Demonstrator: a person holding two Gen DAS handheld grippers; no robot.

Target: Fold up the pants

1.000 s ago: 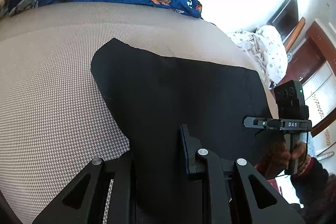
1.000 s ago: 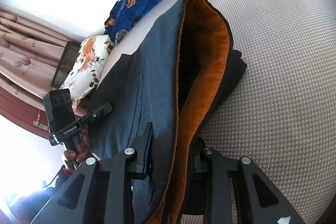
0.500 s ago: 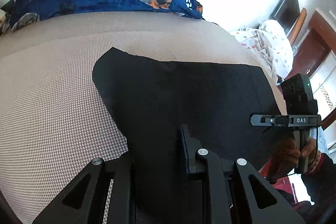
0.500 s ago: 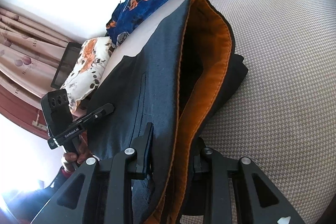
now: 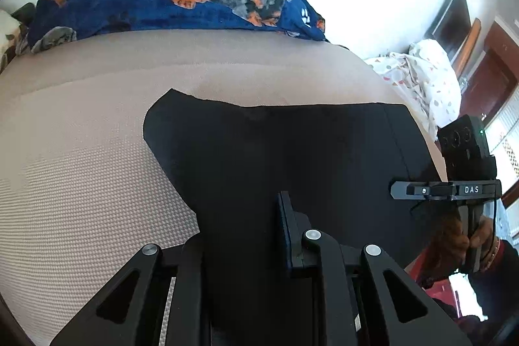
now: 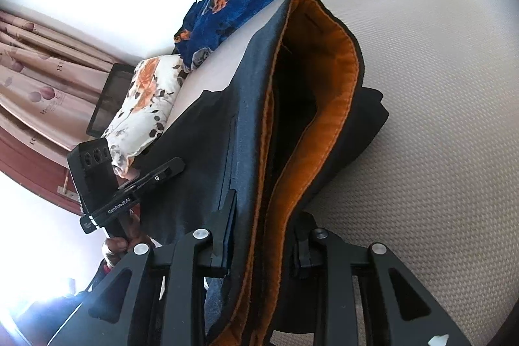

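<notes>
Black pants (image 5: 292, 151), "DAS" right gripper (image 5: 399, 190), "GenRobot.AI" left gripper (image 6: 176, 166)

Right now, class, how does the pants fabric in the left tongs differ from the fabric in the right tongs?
The left tongs grip plain black cloth; the right tongs grip an edge of the pants with an orange lining. The left part lies flat; the right gapes open. Both are clamped, on the bed.
</notes>
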